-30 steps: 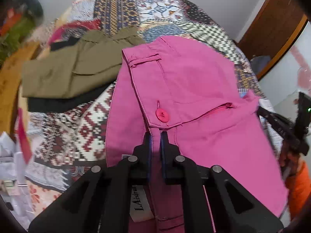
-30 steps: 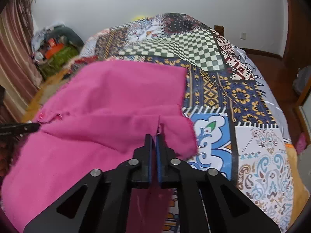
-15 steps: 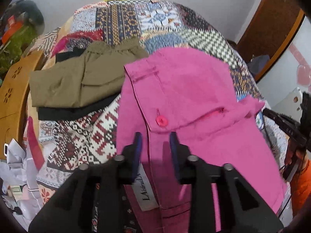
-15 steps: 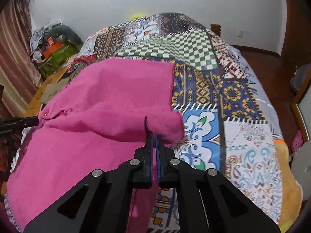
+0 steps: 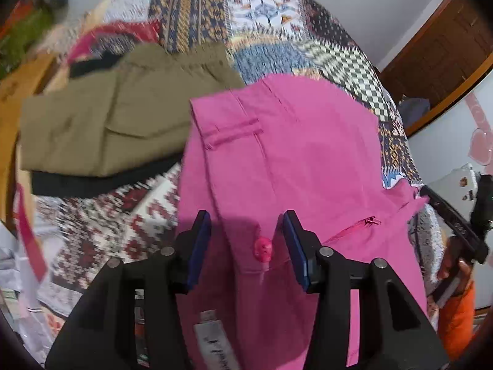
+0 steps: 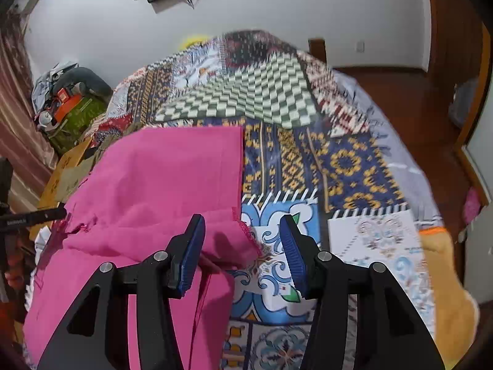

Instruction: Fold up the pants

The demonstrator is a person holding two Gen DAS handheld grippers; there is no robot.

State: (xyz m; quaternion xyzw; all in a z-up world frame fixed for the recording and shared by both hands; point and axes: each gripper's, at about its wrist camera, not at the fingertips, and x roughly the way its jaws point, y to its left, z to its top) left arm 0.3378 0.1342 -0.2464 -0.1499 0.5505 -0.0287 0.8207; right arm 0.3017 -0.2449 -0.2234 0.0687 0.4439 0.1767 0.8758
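Pink pants (image 5: 286,160) lie folded on the patchwork bedspread (image 5: 101,231), waistband and pink button (image 5: 262,248) nearest me in the left wrist view. My left gripper (image 5: 246,240) hovers over the button; its jaws are opening and the pads press on nothing. In the right wrist view the pink pants (image 6: 160,185) fill the left half, a loose flap at their right edge. My right gripper (image 6: 242,246) is above that flap and the blue-and-white bedspread patch (image 6: 277,262); its jaws are opening, with no cloth gripped.
An olive-green folded garment (image 5: 117,123) rests on a dark one (image 5: 92,182) left of the pink pants. Cluttered bags and boxes (image 6: 67,108) stand by the bed's far left. A wooden door (image 5: 437,49) and floor lie to the right. The other gripper (image 5: 453,219) shows at the right edge.
Both grippers were shut on the pink cloth and have let go, their jaws spreading apart. The pants edge has dropped flat, and both views have shifted a little.
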